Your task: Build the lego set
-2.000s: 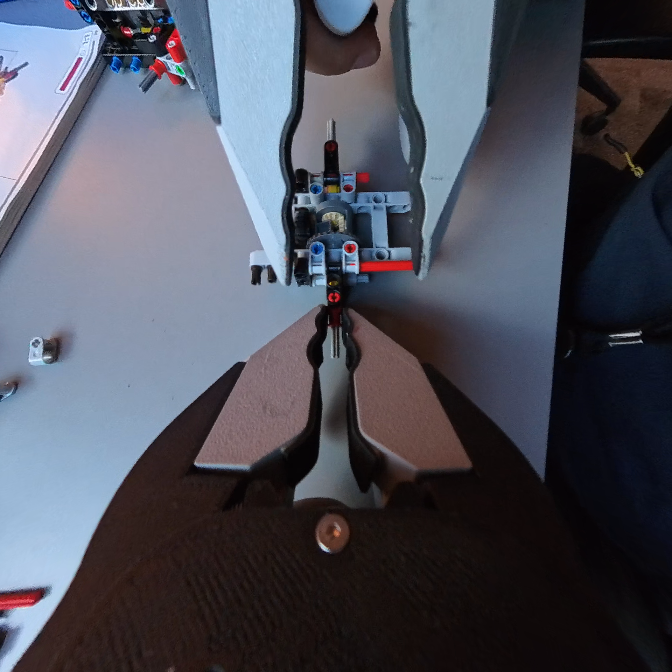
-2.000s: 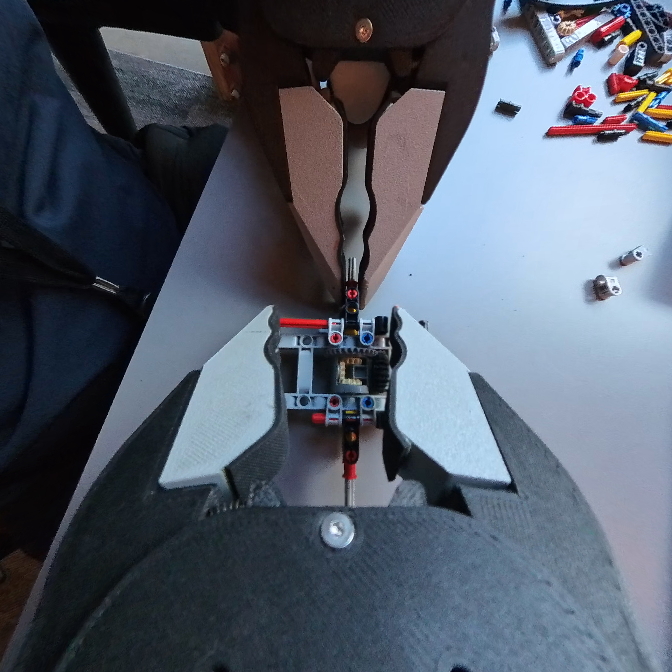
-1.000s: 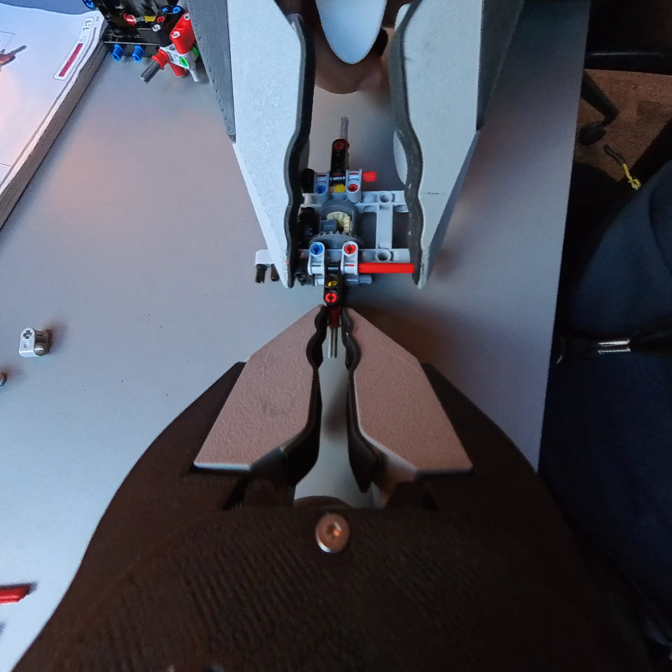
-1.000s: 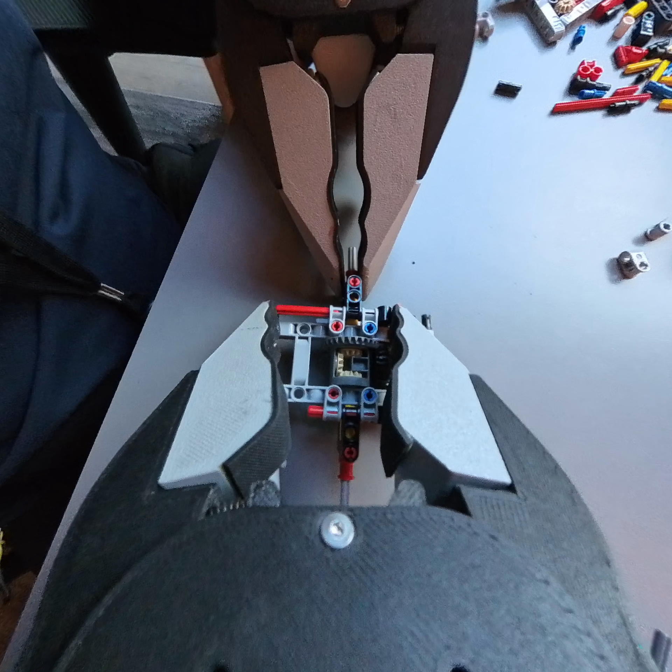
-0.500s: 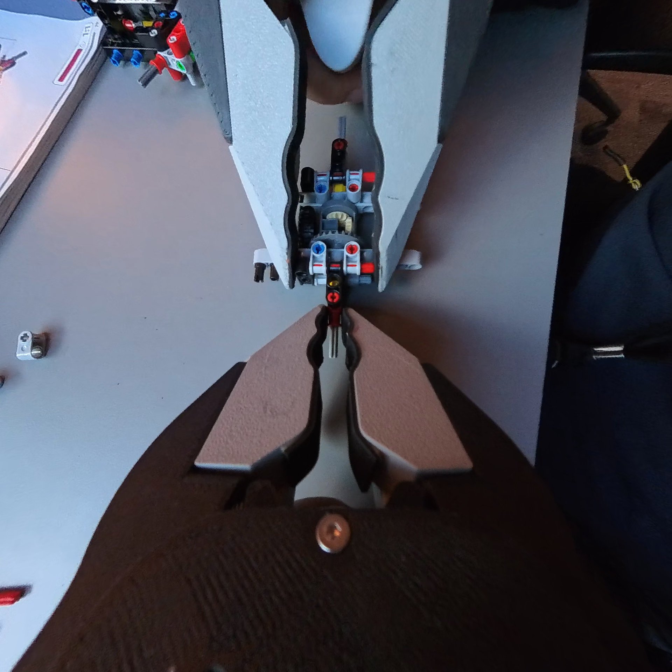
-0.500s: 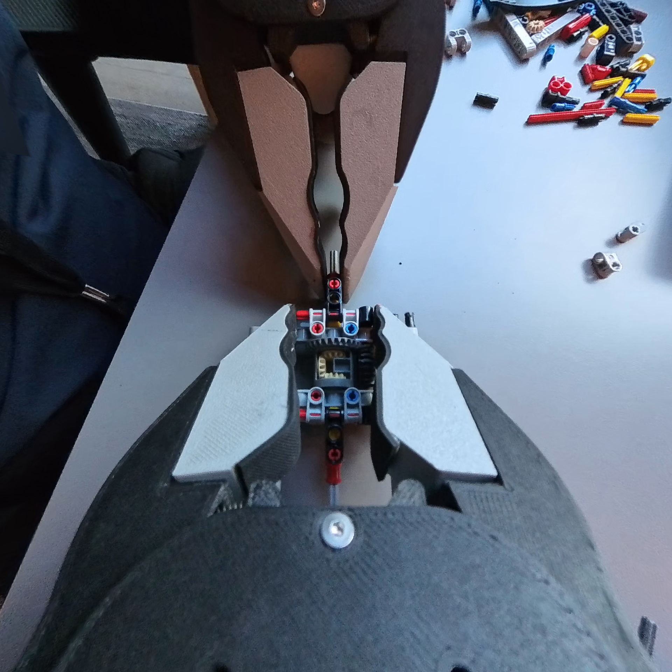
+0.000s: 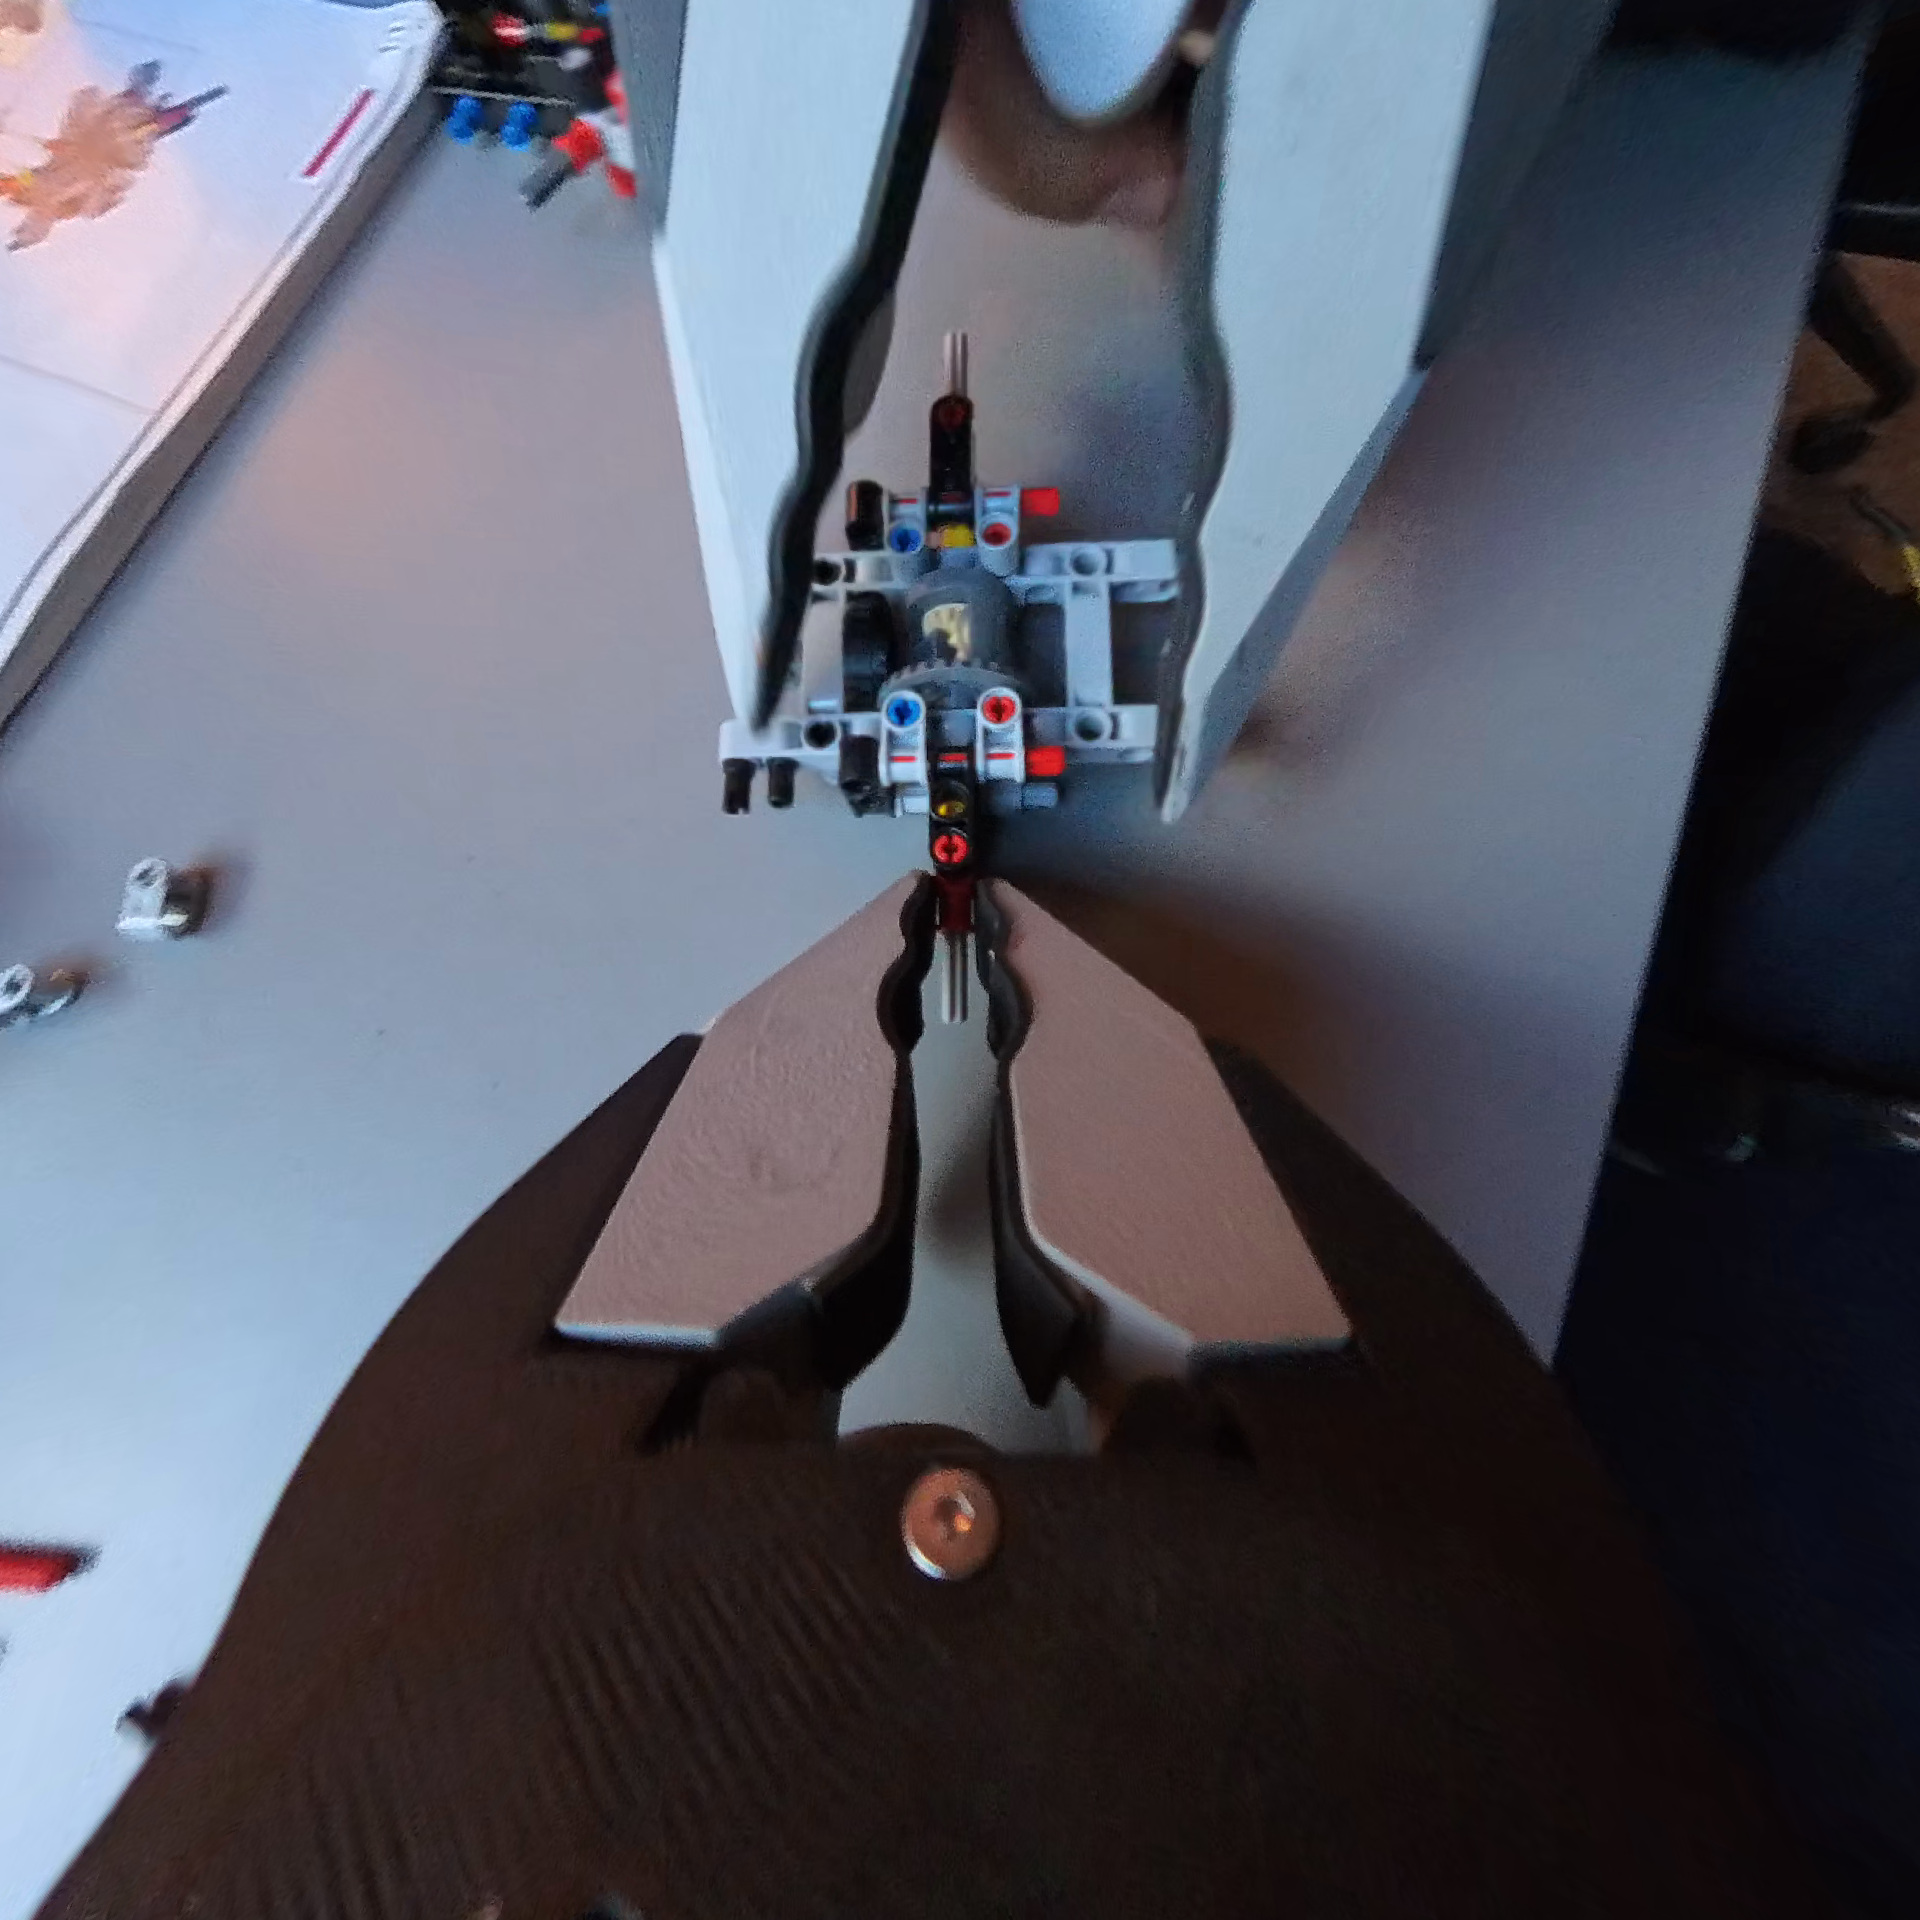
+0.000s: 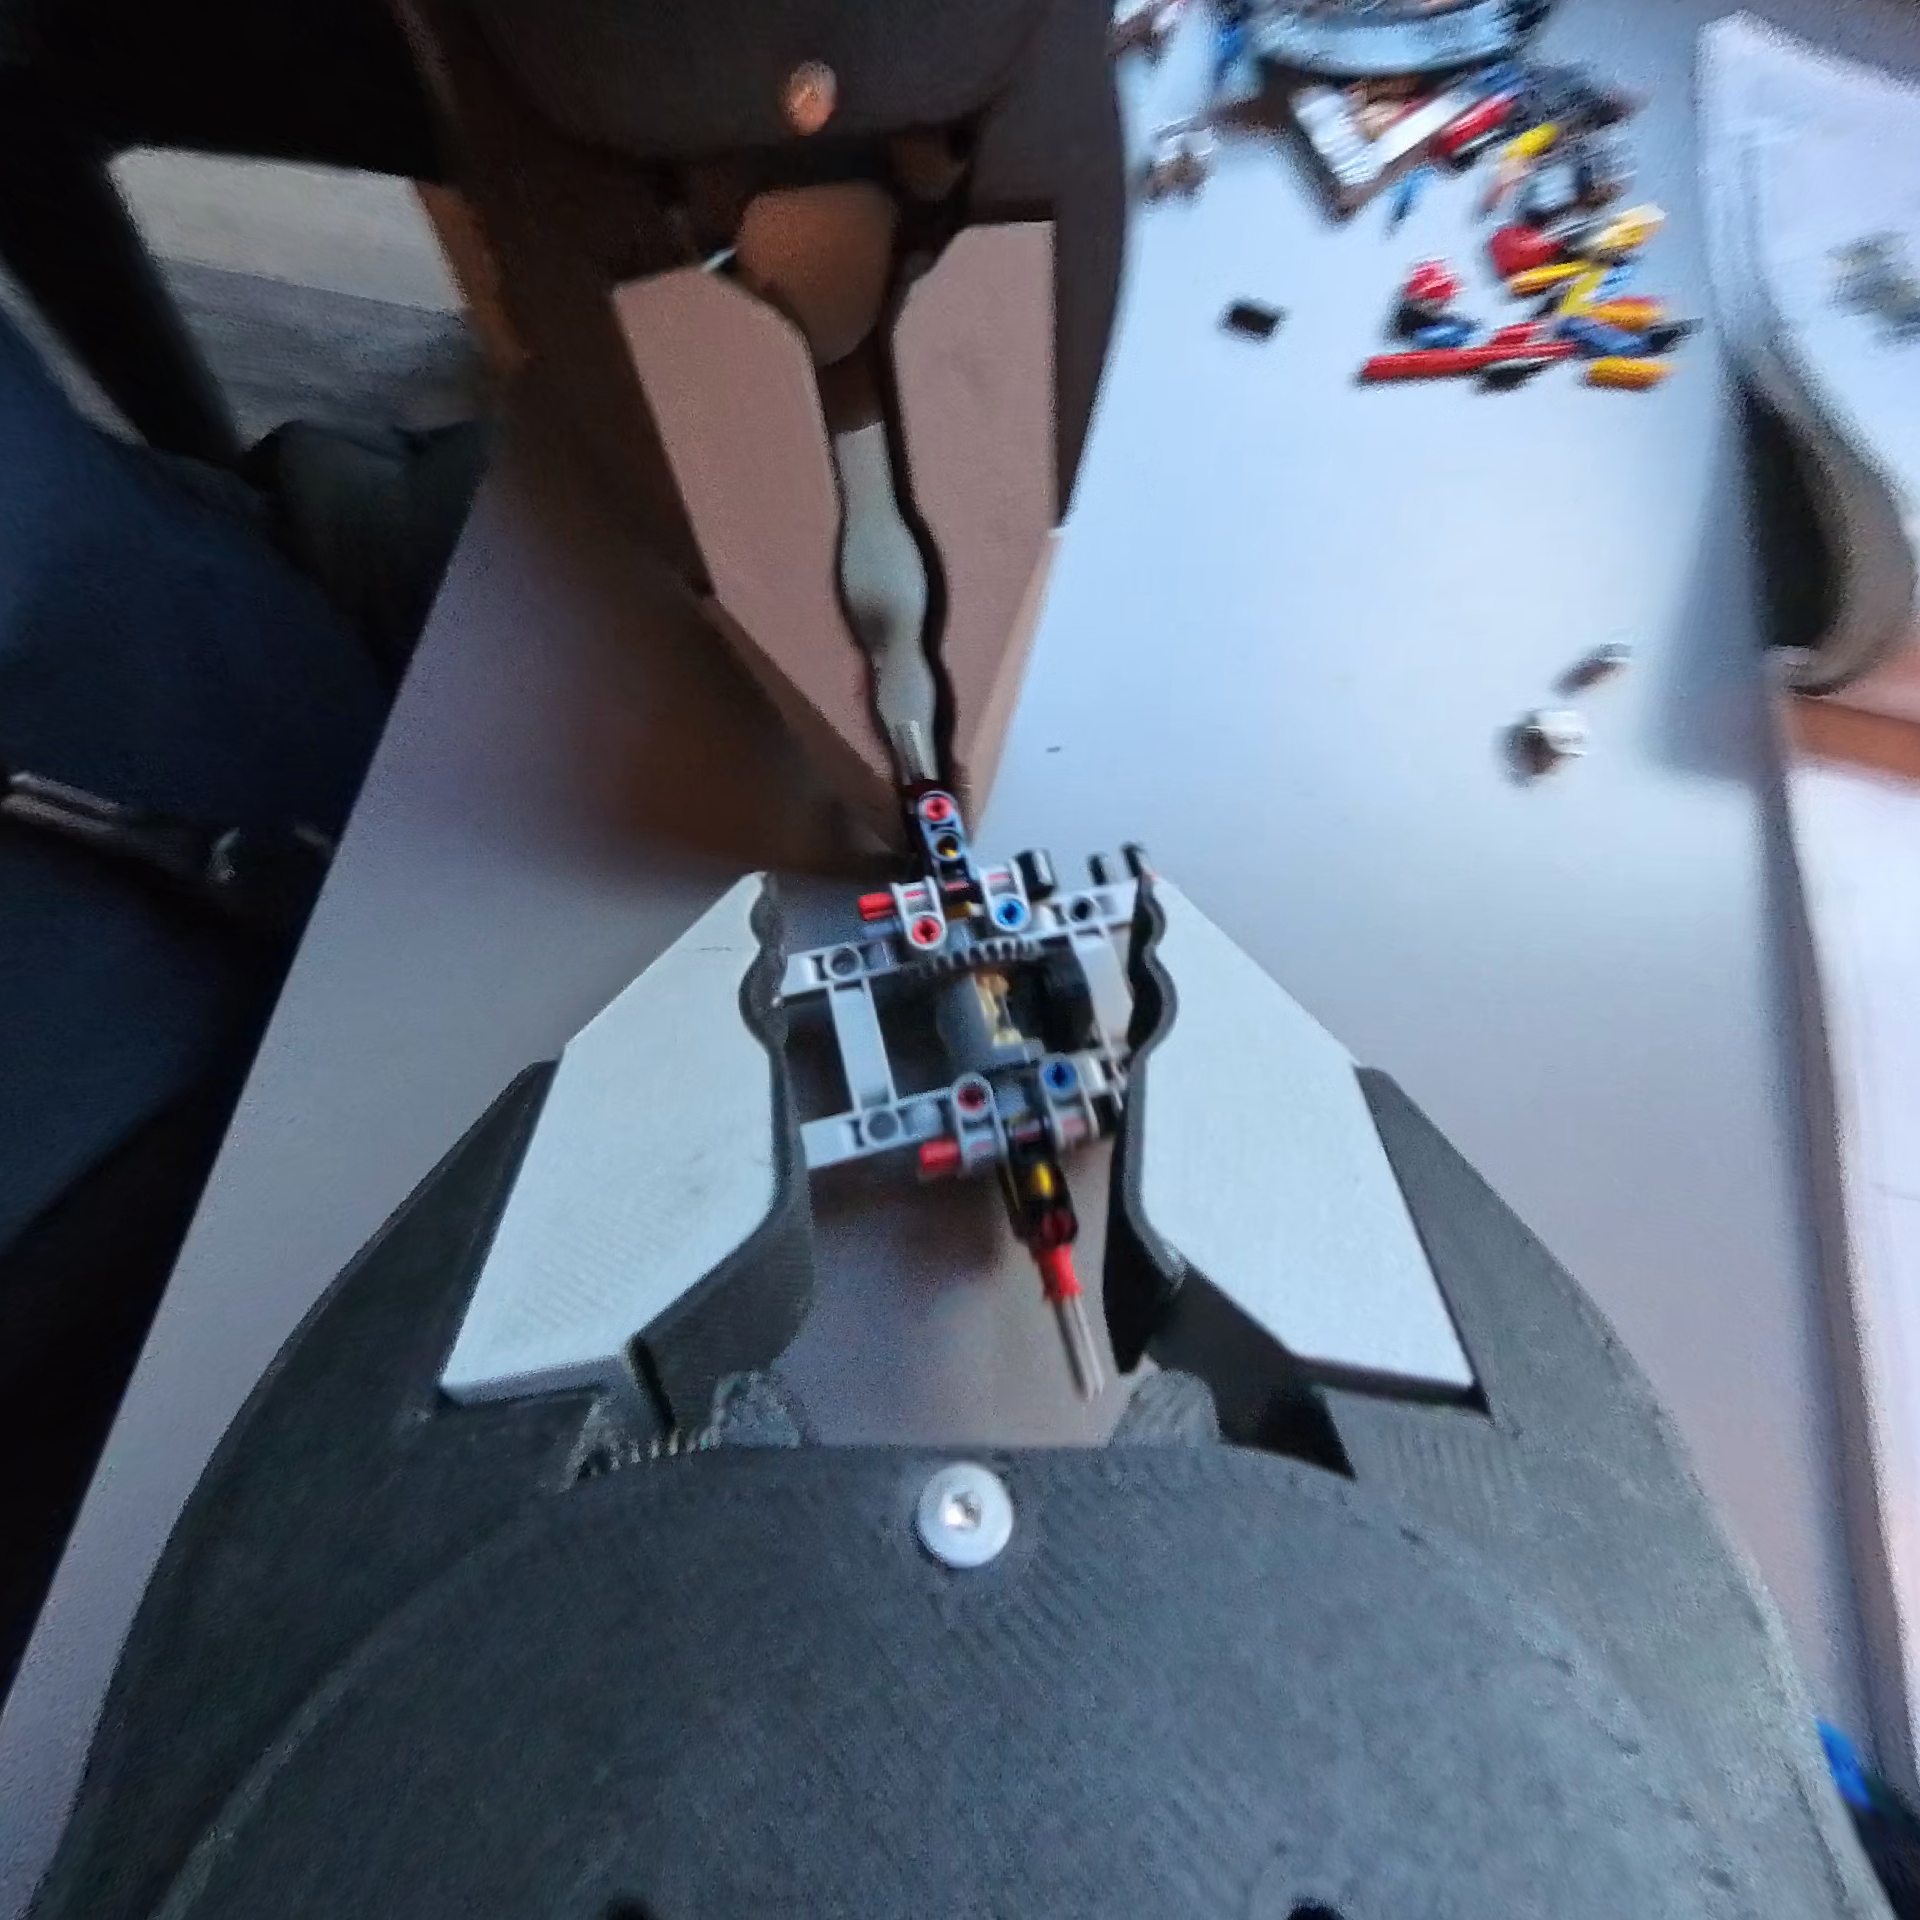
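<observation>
Plastic everywhere on this one. Your left gripper [image 7: 951, 914], the one with the matte tan fingers [image 7: 790, 1122] and wavy black pads, is pinched down narrow on a thin grey axle [image 7: 954, 987] with a red bushing on it. That axle sticks out of the near end of a small brick-built gearbox [image 7: 966, 644]: light grey beams with round holes forming a frame, a dark toothed gear and a tan bevel gear in the middle, blue and red pin ends, and a second axle poking out the far side.

Your right gripper [image 8: 951, 977] has pale grey, finely ribbed fingers [image 8: 644, 1174] with the same scalloped pads, and it stands wide around the gearbox frame. From its own camera the frame sits skewed between the pads. Its right-hand pad looks to be against the frame's edge, while the left pad seems to stand a hair off, but the blur makes that hard to call, so you can't say it's clamped.

Everything sits near the edge of a smooth grey table [image 7: 364, 623]. Off to the side you've got a scatter of loose parts [image 8: 1527, 322] in red, yellow, blue and black, a couple of small grey connectors [image 7: 161, 899], and a flat printed booklet [image 7: 145, 218] at the far corner.
</observation>
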Motion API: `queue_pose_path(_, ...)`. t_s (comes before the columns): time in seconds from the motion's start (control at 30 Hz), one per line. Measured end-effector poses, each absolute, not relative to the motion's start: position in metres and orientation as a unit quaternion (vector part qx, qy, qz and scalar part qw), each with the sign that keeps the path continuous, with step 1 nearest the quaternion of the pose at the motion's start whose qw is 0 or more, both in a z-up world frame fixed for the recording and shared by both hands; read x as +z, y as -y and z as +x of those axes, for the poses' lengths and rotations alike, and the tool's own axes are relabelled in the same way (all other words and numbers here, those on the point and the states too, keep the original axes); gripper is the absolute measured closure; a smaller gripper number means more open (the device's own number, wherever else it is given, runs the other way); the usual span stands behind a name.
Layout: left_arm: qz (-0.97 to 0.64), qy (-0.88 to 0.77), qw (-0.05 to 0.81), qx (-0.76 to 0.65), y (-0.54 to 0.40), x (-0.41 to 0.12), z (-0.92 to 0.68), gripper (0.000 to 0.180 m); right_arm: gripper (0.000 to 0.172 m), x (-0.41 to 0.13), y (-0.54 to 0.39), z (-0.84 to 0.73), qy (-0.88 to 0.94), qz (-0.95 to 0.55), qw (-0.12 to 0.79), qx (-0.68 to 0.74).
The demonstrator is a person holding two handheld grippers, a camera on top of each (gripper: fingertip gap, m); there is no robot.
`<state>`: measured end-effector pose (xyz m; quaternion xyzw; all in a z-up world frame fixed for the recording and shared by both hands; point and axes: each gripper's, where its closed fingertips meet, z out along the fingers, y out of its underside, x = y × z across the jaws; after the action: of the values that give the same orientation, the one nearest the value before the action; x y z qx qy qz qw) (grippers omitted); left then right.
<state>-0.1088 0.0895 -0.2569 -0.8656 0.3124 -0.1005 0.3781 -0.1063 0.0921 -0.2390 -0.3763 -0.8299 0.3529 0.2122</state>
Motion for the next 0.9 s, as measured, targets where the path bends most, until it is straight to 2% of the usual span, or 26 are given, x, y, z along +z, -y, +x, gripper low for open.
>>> queue_pose_path(0.13,-0.889,-0.236,0.377,-0.112,-0.089,-0.256,-0.111,0.172,0.11,-0.188,-0.113,-0.1,0.753,-0.409,0.292,0.424)
queue_pose_path(0.2,-0.889,-0.209,0.371,-0.169,-0.081,-0.252,-0.093,0.151,0.113,-0.175,-0.122,-0.088,0.715,-0.428,0.308,0.459)
queue_pose_path(0.27,-0.879,-0.209,0.373,-0.213,-0.07,-0.246,-0.073,0.152,0.114,-0.177,-0.134,-0.073,0.694,-0.452,0.321,0.46)
queue_pose_path(0.5,-0.867,-0.227,0.414,-0.159,-0.052,-0.219,-0.083,0.152,0.116,-0.204,-0.147,-0.022,0.688,-0.49,0.37,0.388)
queue_pose_path(0.7,-0.874,-0.219,0.429,-0.065,-0.065,-0.225,-0.136,0.153,0.117,-0.224,-0.15,-0.009,0.708,-0.491,0.392,0.322)
queue_pose_path(0.9,-0.851,-0.205,0.48,-0.062,-0.095,-0.225,-0.159,0.144,0.117,-0.227,-0.159,-0.012,0.702,-0.506,0.4,0.303)
